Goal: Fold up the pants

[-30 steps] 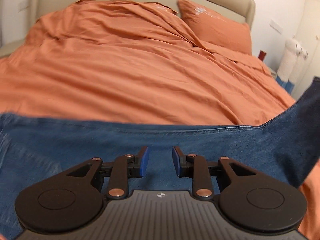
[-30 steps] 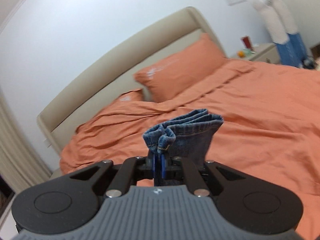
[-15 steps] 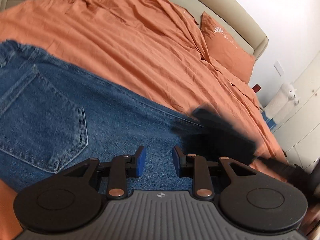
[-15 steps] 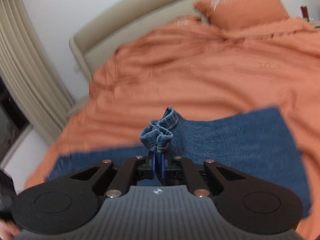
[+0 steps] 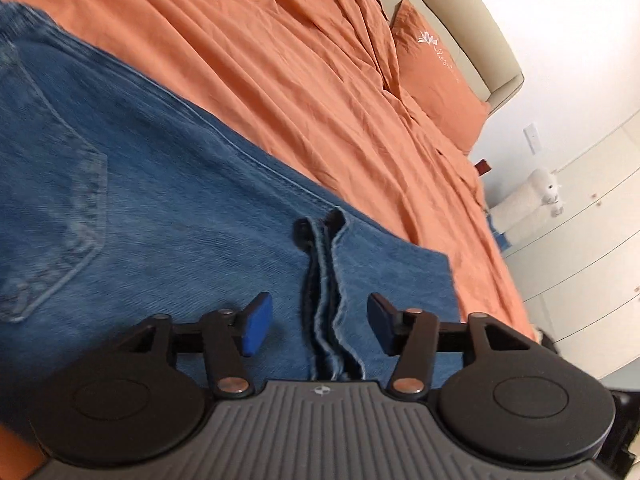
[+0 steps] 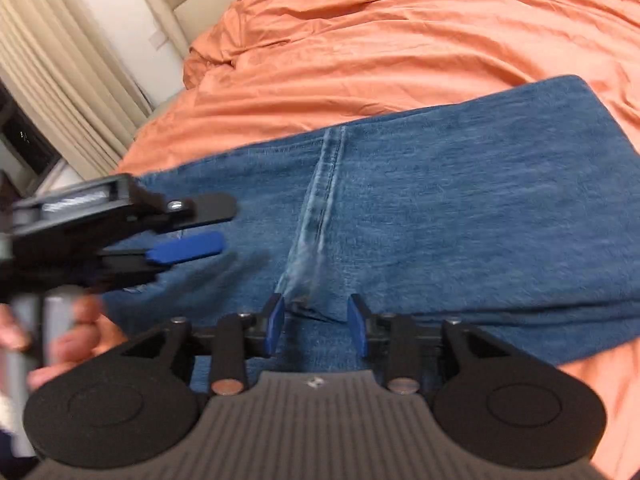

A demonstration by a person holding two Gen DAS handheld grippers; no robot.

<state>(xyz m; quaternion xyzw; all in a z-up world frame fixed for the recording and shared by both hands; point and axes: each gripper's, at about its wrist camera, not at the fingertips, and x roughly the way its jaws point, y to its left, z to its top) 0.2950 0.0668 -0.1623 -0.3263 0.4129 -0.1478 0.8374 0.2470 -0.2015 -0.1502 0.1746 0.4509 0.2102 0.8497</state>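
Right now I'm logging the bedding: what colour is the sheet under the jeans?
Orange, plain; the sheet shows best in the left wrist view.

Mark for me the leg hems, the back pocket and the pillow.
leg hems [image 5: 324,280], left wrist view, on the stacked hem edges between the open gripper's fingers.
back pocket [image 5: 52,208], left wrist view, on the middle of the stitched pocket panel.
pillow [image 5: 436,76], left wrist view, on its orange face below the white flower print.

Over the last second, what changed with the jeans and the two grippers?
The right gripper carried the jeans' hems down onto the jeans and its jaws have just been opening, letting them go. The left gripper jaws have also just been opening, the hems lying loose between them. The jeans remain on the orange bedding.
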